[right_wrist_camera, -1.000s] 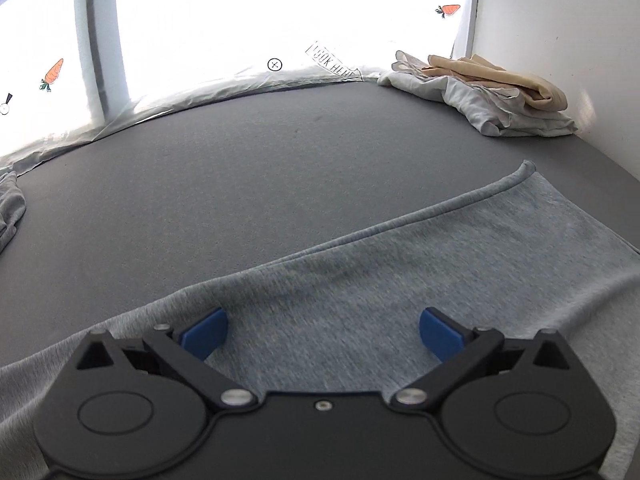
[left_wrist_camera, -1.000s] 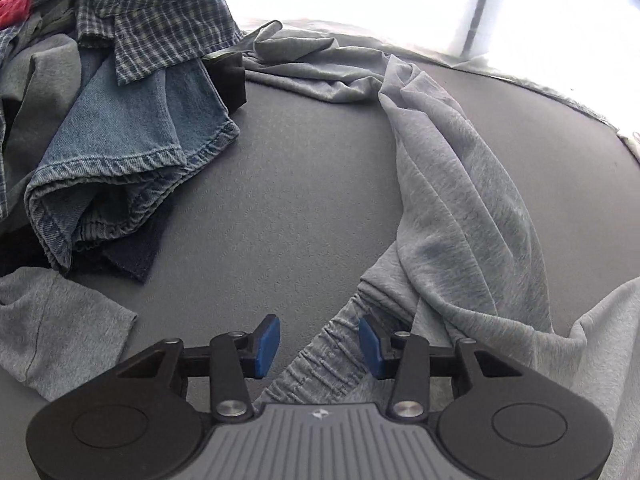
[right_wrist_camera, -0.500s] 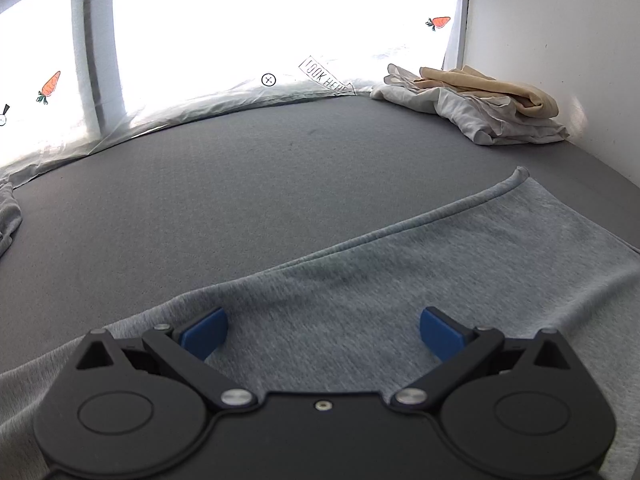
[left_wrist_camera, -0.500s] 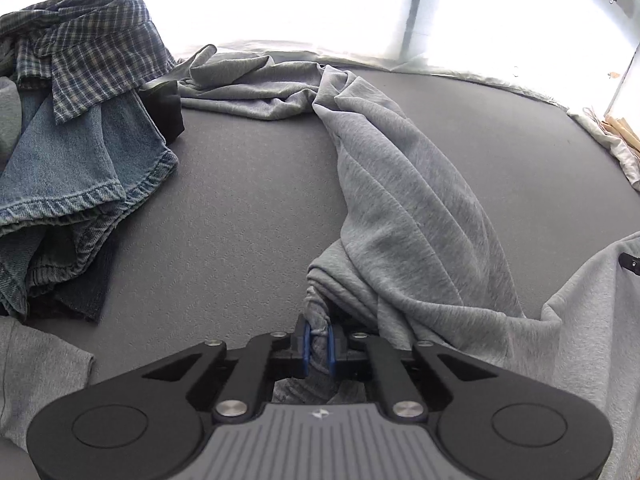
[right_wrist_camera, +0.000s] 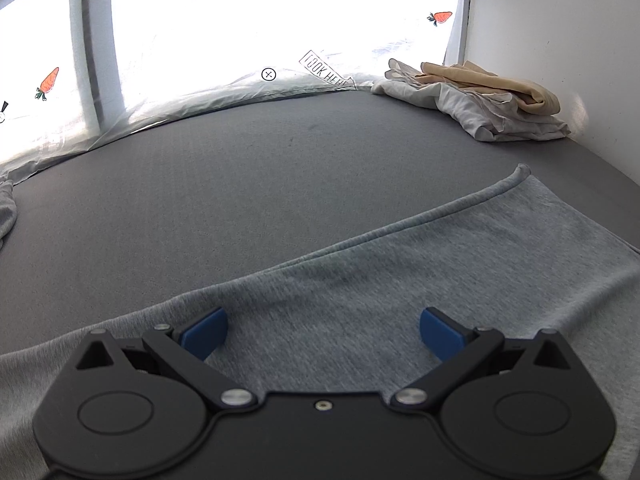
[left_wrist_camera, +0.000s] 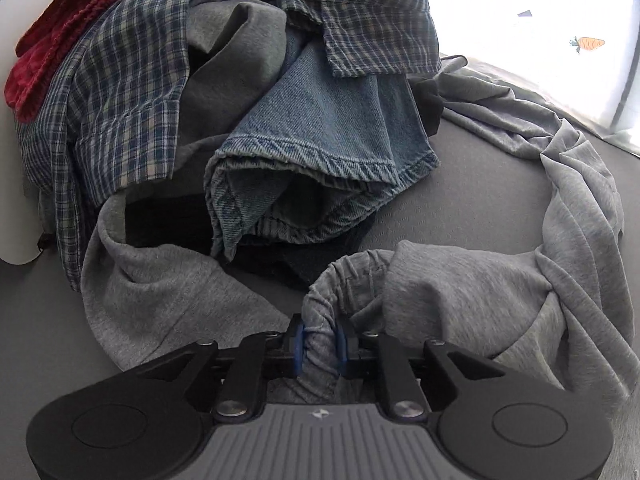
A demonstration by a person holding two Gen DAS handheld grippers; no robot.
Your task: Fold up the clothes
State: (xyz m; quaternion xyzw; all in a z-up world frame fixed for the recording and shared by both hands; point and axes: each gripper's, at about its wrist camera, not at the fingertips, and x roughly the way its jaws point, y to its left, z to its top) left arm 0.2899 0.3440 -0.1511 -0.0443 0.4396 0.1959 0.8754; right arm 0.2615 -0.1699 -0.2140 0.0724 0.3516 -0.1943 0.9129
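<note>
Grey sweatpants lie twisted across the dark grey table. My left gripper is shut on their gathered elastic waistband, which bunches up between the blue pads. In the right wrist view a flat part of the same grey garment lies spread under my right gripper, which is open wide and empty just above the cloth.
A heap of unfolded clothes fills the left: blue jeans, a plaid shirt, a red garment, another grey piece. Folded beige and white clothes sit at the far right corner by the wall. Bright curtains line the table's back edge.
My left gripper closed on the waistband, then swung left with it toward the clothes heap, dragging the sweatpants along. My right gripper stayed open and nearly still.
</note>
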